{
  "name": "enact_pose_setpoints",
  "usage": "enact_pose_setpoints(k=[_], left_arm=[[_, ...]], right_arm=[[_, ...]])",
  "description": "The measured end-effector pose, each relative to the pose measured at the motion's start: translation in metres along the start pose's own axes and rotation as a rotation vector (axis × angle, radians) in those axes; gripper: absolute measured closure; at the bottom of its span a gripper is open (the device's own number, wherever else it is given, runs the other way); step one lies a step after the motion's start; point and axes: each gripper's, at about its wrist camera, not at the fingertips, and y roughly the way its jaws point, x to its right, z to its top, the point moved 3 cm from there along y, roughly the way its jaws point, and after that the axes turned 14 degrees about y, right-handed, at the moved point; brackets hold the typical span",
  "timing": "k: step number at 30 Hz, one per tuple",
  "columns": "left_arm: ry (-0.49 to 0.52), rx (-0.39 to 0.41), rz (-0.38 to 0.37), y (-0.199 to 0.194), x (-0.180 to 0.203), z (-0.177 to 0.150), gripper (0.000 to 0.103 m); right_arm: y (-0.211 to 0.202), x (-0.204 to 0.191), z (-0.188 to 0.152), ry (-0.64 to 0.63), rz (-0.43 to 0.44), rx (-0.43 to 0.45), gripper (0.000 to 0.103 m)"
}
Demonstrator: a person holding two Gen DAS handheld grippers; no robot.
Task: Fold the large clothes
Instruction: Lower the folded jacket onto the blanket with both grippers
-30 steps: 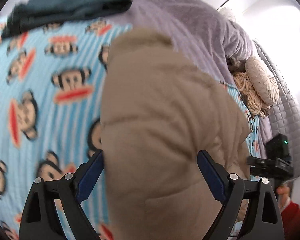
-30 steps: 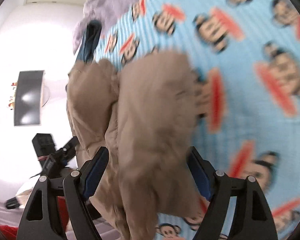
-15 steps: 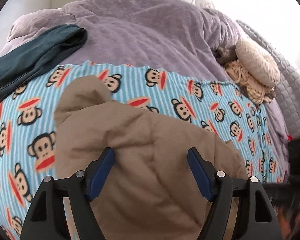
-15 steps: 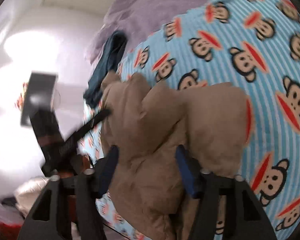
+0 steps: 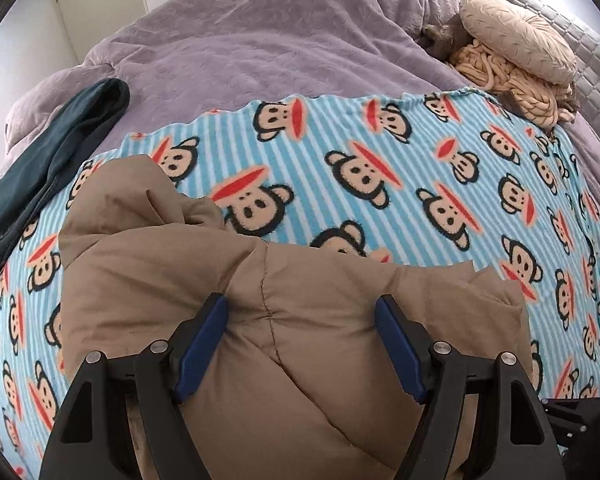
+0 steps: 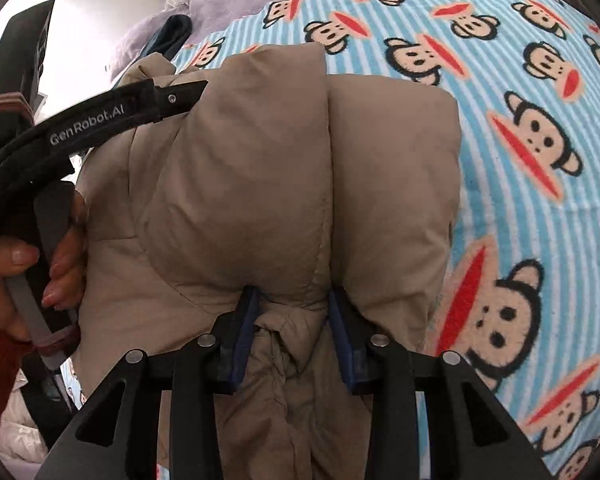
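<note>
- Padded tan jacket (image 6: 300,184) lies bunched on the monkey-print blanket (image 5: 380,168), positioned for folding.
- Right gripper (image 6: 294,332) has just been closing; jaws pinch a jacket fold.
- Left gripper (image 5: 300,344): jaws straddle thick padding; contact unclear.
- Jacket's near edge is cut off.

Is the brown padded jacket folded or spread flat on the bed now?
Folded. The brown padded jacket lies bunched in thick doubled layers on the monkey blanket, not flat.
</note>
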Motion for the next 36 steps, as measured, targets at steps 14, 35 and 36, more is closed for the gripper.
enact_pose_setpoints(k=[14,35,36], left_arm=[[-0.032,-0.052,0.033,-0.07,-0.003,-0.033,0.027],[-0.246,-0.163,0.022,-0.092,-0.014,-0.144,0.017],[-0.249,-0.161,0.023,-0.09,-0.013,-0.146,0.017]], right_arm=[[-0.006,0.0,-0.006,0.002,-0.063,0.015,0.058],[-0.06,-0.014,-0.069,-0.107,-0.252,0.033,0.053],[-0.057,-0.011,-0.07,-0.091,-0.253,0.025,0.053]])
